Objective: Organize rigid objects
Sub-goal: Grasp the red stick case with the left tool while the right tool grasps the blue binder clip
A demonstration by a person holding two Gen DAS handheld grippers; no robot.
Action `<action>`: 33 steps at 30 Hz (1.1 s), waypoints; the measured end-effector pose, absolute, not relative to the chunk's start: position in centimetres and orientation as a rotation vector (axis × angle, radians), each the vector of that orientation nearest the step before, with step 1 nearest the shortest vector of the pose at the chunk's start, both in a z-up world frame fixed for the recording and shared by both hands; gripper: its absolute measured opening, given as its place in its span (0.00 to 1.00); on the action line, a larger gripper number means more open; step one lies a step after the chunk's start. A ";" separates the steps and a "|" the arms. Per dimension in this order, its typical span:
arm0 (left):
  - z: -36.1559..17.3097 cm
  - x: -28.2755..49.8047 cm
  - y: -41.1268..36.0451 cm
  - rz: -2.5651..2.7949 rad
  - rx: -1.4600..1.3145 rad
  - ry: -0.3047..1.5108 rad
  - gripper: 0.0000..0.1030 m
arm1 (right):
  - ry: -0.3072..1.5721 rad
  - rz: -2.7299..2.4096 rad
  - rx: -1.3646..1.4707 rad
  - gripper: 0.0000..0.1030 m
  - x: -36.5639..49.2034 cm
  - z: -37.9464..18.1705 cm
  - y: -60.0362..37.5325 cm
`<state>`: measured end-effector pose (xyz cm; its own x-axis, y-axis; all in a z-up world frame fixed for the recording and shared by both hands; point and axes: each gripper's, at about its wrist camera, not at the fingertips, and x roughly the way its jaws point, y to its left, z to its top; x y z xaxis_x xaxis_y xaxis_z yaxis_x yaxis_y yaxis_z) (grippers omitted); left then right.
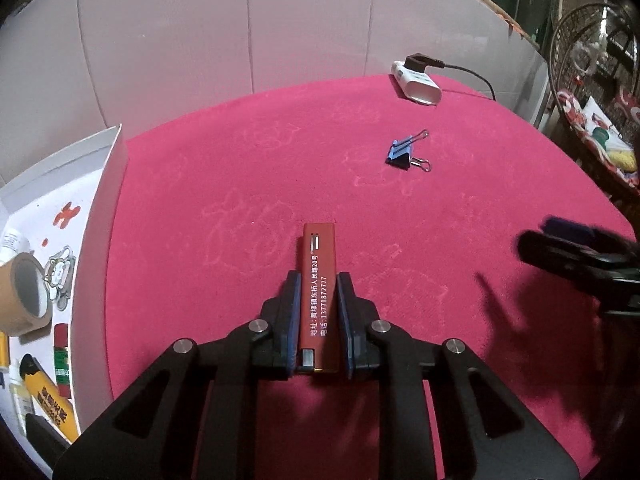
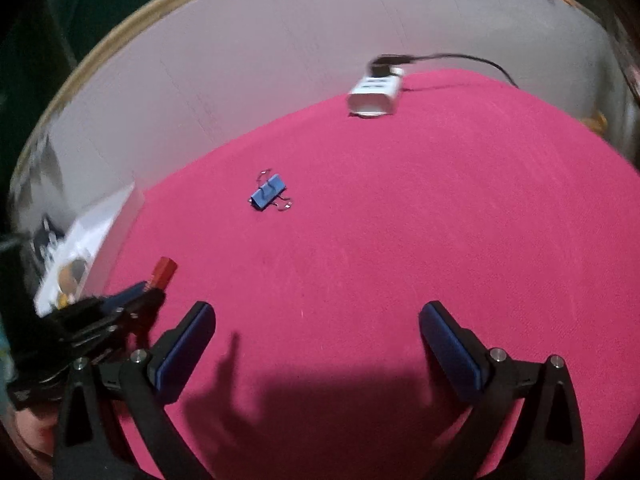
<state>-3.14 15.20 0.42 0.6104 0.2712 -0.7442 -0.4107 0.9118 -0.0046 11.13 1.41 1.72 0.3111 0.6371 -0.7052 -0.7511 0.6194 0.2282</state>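
L gripper is clenched on a red lighter, pads pressing both long sides. Lighter points fwd along the fingers, white printed text on its top face, far end sticking out past the fingertips, above the pink cloth; can't tell if it touches the cloth. In the R wrist view the same L gripper sits at lower left, blurred, w/ the red lighter tip poking out toward the box.

R gripper is released, jaws spread wide, nothing between them, hovering over the cloth and casting a dark shadow under it. From the L wrist view the R gripper shows at the far right edge, blurred, well apart from the lighter.

Blue binder clip lies on the cloth mid-field w/ its wire handles out; also seen in R view, well apart from both grippers. At the cloth's far edge a white charger block w/ a black cable plugged in.

White box stands at the left, just beside the cloth edge. Inside: brown tape roll, a yellow tool, a green-and-red tube, small bottles. Pale panelled wall behind; wicker chair w/ patterned cushions at far right
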 end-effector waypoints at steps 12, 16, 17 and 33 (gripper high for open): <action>0.3 -3.1 15.5 0.386 -0.203 0.821 0.16 | 0.756 1.188 -0.541 1.00 14.1 1.3 11.8; 0.3 -3.1 15.5 0.386 -0.205 0.824 0.16 | 0.683 1.228 -0.660 1.00 12.8 1.1 13.8; 0.3 -3.1 15.5 0.386 -0.205 0.824 0.16 | 0.683 1.233 -0.663 1.00 12.9 1.1 14.1; 0.2 -3.0 15.2 0.400 -0.184 0.833 0.16 | 0.663 1.336 -0.661 0.61 12.8 1.4 15.5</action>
<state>-2.96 15.24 0.24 0.6041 0.2719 -0.7490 -0.4141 0.9102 -0.0036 12.77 15.51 1.40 0.1134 0.6427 -0.7577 -0.9921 0.1146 -0.0513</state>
